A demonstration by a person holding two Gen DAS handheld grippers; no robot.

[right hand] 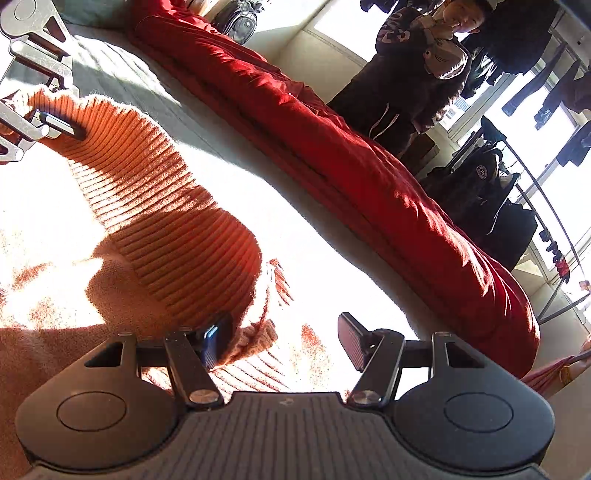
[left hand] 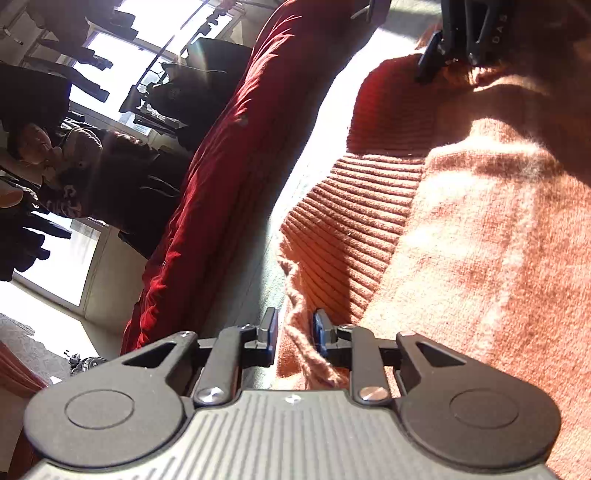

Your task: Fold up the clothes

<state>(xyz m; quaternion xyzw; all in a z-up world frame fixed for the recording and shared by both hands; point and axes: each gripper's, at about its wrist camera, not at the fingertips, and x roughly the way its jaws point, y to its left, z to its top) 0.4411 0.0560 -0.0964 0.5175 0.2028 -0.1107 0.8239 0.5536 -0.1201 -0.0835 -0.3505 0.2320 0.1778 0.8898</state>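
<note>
Left gripper (left hand: 295, 328) fills the foot of its own view; jaws stand a little apart, with a fuzzy edge of the orange sweater (left hand: 461, 221) running between the pads; no pad visibly presses on the knit, so nothing is gripped. Ribbed hem of the sweater (left hand: 351, 221) lies just ahead of those fingertips, folded over the smoother body of the garment, which spreads to the right side of this view; strong sun washes out parts of it.

Right gripper (right hand: 284, 339) stands wide apart in the right wrist view; its left pad (right hand: 218, 336) touches or sits just beside the ribbed knit, the right pad (right hand: 351, 343) hangs clear over the bright bed surface (right hand: 325, 236); nothing is clamped. Ribbed hem (right hand: 166, 221) arcs away up-left across that view toward the other gripper, seen at the far left edge, fingers resting at the cloth's end; whether they touch it cannot be told.

Sweater lies on the pale bed surface, bunched, partly folded; beyond it a red duvet (right hand: 332, 147) runs in a long roll across the bed. Behind the duvet stands a person in dark clothes (right hand: 417, 66), near bright windows (left hand: 122, 55) where dark garments hang on a rail (right hand: 546, 214); a dark backpack (right hand: 236, 18) sits at the far end.
</note>
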